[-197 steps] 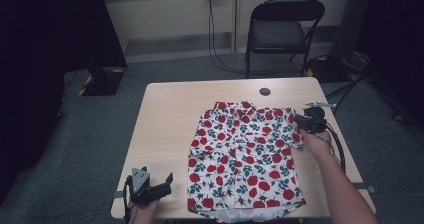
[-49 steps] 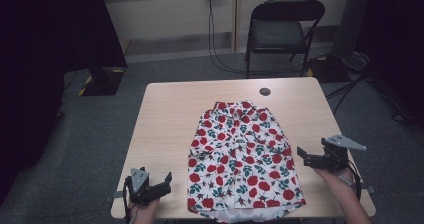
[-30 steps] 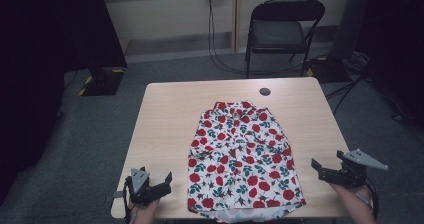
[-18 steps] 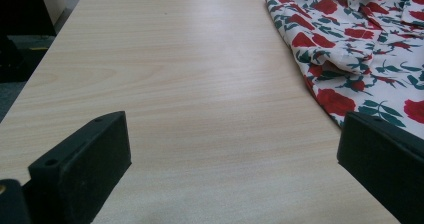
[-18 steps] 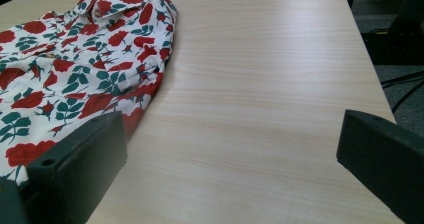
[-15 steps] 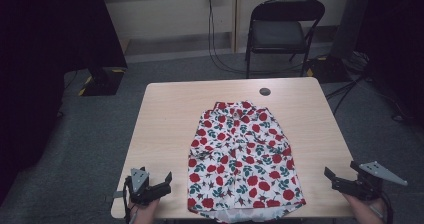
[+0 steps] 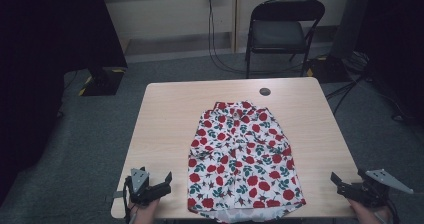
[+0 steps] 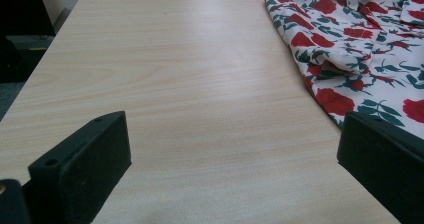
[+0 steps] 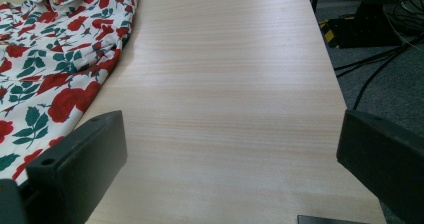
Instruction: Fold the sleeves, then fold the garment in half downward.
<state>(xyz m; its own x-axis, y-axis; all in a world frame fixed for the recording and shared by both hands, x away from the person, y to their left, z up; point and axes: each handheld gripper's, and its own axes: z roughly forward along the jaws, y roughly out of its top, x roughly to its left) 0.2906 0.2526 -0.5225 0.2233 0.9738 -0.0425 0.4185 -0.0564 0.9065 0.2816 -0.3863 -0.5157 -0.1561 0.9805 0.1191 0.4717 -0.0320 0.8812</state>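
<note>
High view: shirt (image 7: 239,156) flat at table (image 7: 165,114) centre, long axis running from near edge to far edge, collar at far end, hem at near edge and slightly overhanging. Left tongs (image 7: 161,185) at near-left corner, spread, empty, pointing toward shirt's lower left side; near it but not touching. Right tongs (image 7: 342,181) at near-right corner, by the table edge, spread, empty, well apart from shirt's right side.

Left gripper view: shirt (image 8: 360,44) ahead and to the right of spread jaws, folded sleeve edge visible; bare table between. Right gripper view: shirt (image 9: 55,59) ahead and to the left, lower edge passing behind left jaw; contact cannot be told.

Judgement: left tongs nearer to cloth; shirt lies inward from both tongs, so a next grab means a sideways reach toward centre, onto the long side edges or hem corners. Small dark disc (image 7: 265,91) near far edge, clear of shirt.
</note>
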